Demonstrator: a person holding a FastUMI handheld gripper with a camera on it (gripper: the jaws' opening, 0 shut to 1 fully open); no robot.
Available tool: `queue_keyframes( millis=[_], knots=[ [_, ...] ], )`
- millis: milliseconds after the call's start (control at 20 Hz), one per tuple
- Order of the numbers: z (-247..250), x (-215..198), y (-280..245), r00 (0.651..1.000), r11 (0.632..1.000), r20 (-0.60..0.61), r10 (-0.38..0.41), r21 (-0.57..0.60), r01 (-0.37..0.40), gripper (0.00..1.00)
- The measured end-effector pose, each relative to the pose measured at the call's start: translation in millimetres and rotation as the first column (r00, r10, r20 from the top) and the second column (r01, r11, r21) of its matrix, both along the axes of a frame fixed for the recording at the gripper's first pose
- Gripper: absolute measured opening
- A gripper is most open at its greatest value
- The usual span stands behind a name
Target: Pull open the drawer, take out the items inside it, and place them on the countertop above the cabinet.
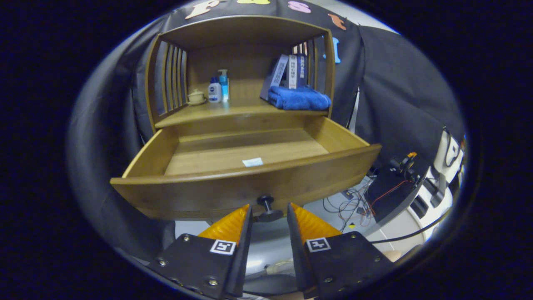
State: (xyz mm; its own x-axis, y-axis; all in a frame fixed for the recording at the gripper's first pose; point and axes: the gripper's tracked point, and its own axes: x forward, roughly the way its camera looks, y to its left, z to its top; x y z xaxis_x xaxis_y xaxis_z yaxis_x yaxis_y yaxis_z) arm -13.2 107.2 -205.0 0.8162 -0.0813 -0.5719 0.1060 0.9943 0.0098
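The drawer [245,166] stands pulled well out of the wooden cabinet [241,62] and takes up the middle of the frame, so the opening step looks done. Its floor is bare wood except for one small pale slip, a label or sticker [252,162], lying flat near the front wall, right of centre; I cannot tell whether it is loose or stuck down. On the surface [233,113] above the drawer, in the upper centre, stand a small lidded cup [195,97], a white bottle [214,90] and a pump bottle [224,84] at the left, with a folded blue towel [299,98] and upright books [291,71] at the right. Judging by that, the emptying seems finished or nearly so, with at most the slip left.

The tongs [268,210] sit at the bottom centre, low and level, pointing at the drawer front. Their fingers are parted, with the dark knob [266,207] between the tips; neither visibly presses on it, so they grip nothing.
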Motion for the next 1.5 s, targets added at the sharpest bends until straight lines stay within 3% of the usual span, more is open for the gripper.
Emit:
queue_keyframes(
  millis=[200, 350, 500, 650, 800, 1100, 1400, 1500],
  knots=[
    [35.9, 39.3, 12.0, 0.998, 1.000, 0.065, 0.005, 0.011, -0.006, 0.47],
    [31.3, 68.7, 8.1, 1.000, 1.000, -0.007, -0.007, -0.023, 0.007, 0.47],
    [32.6, 107.5, 15.8, 1.000, 0.999, -0.010, -0.005, 0.034, 0.005, 0.47],
    [15.7, 132.5, 7.3, 0.995, 1.000, -0.096, -0.024, 0.014, 0.025, 0.54],
    [-20.8, 144.9, -4.5, 0.960, 0.998, -0.280, -0.024, -0.055, 0.009, 0.54],
    [-86.0, 149.8, 8.3, 0.852, 0.998, -0.523, 0.014, -0.042, -0.043, 0.54],
    [-115.9, 142.9, 9.7, 0.778, 0.996, -0.627, 0.036, -0.037, -0.076, 0.54],
    [-118.9, 145.5, 10.0, 0.776, 0.997, -0.630, 0.032, -0.029, -0.065, 0.55]
  ],
)
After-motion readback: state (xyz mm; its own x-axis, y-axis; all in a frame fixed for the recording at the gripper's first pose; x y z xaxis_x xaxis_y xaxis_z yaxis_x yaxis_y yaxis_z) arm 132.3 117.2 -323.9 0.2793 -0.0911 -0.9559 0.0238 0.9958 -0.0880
